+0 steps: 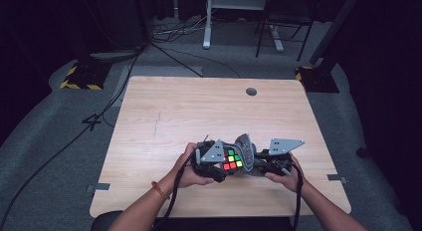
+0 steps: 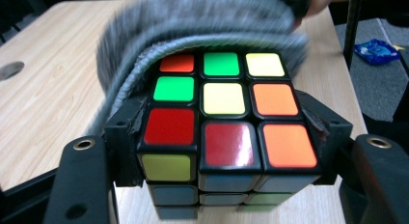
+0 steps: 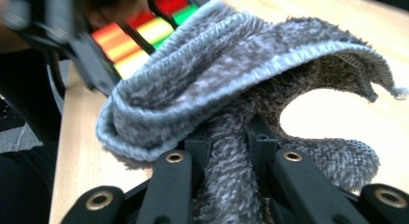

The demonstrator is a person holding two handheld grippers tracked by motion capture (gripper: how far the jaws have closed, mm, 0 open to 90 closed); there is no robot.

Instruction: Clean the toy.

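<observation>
A scrambled puzzle cube is held above the table's near edge, clamped between the jaws of my left gripper. In the left gripper view the cube shows red, green, yellow and orange stickers, and both black jaws press its sides. A grey towel cloth lies against the cube's far edge. My right gripper is shut on that cloth; in the right gripper view the cloth bunches up from between the two jaws and drapes toward the cube.
The light wooden table has a round cable hole at the back. Cables trail from both grippers over the near edge. Grey floor with cables and stand legs lies beyond the table.
</observation>
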